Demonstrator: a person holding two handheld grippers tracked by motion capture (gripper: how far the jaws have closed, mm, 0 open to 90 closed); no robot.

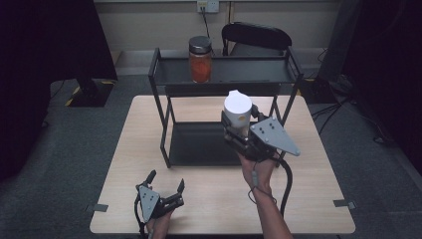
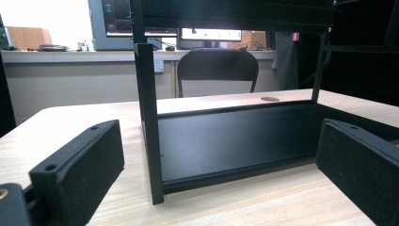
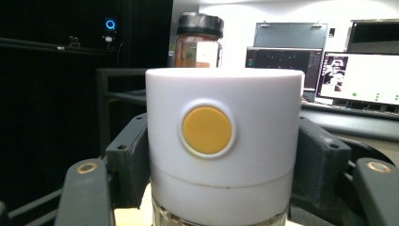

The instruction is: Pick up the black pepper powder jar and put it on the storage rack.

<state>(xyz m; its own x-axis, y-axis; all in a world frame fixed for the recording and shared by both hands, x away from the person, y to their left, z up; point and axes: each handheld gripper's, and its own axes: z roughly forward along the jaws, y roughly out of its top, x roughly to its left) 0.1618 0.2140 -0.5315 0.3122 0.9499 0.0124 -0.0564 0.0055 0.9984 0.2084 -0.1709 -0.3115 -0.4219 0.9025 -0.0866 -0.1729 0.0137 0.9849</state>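
I had the right tongs (image 1: 238,130) clamped on the white-lidded jar (image 1: 237,113), one jaw pressed against each side just under the cap, as the right gripper view showed, with the yellow button (image 3: 207,130) facing the camera. The jar was upright and off the table (image 1: 318,199), held in front of the black two-tier rack (image 1: 159,84), about level with its upper shelf (image 1: 249,72) as far as I could judge. My left tongs (image 1: 166,183) sat near the front edge of the table with the jaws spread wide and nothing between them.

I judged the step to be setting this jar on the upper shelf beside the orange-filled jar (image 1: 200,59) already standing there. To do it well I needed to lift clear of the shelf's front rail, keep the jar vertical so the grip under the lid did not slip, and come in to the right of the orange-filled jar with a gap between them. I wanted the base flat on the shelf before loosening the jaws, and the rack's right post (image 1: 294,84) kept clear of my wrist.
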